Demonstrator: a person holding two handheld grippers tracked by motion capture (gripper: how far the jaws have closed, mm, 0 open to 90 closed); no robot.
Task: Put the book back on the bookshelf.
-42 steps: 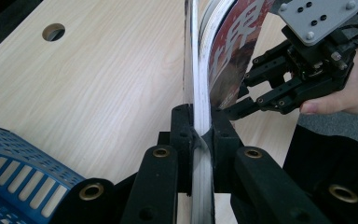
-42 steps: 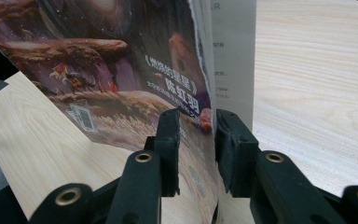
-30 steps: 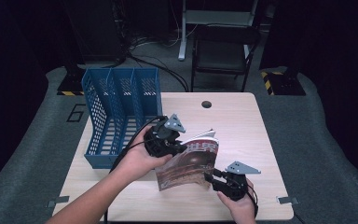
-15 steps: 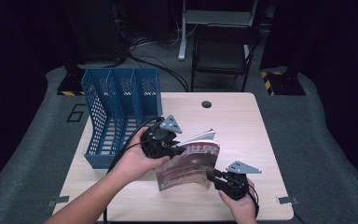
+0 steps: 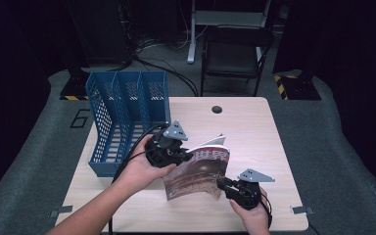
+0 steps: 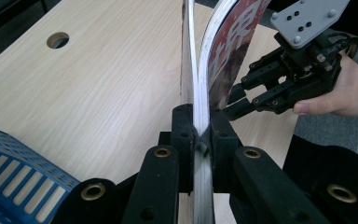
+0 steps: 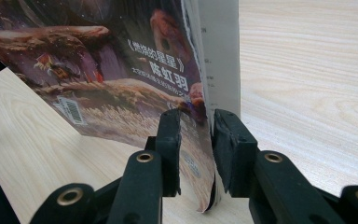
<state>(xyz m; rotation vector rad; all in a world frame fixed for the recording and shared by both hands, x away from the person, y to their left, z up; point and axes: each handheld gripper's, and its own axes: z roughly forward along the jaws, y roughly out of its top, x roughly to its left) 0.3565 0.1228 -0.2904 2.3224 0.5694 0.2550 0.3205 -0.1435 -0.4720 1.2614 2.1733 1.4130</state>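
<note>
Clearly the magazine (image 5: pixel 199 171) is the thing in hand: a thin, glossy issue with a brown and rust-coloured cover picture, large white characters across its red top band, a barcode on the back and a stack of white page edges. It stands tilted on the pale wooden worktop (image 5: pixel 254 132), just to the right of the blue file rack (image 5: pixel 122 117), its cover bowing outward. The left gripper (image 5: pixel 188 155), next to the rack, has its fingers (image 6: pixel 182 135) pinching the magazine's upper edge, cover and pages pressed flat between them. The right gripper (image 5: pixel 224 185), well away from the rack at the magazine's lower corner, has just been closing; its fingers (image 7: pixel 170 140) straddle the cover's edge, a slight gap still showing on one side.
</note>
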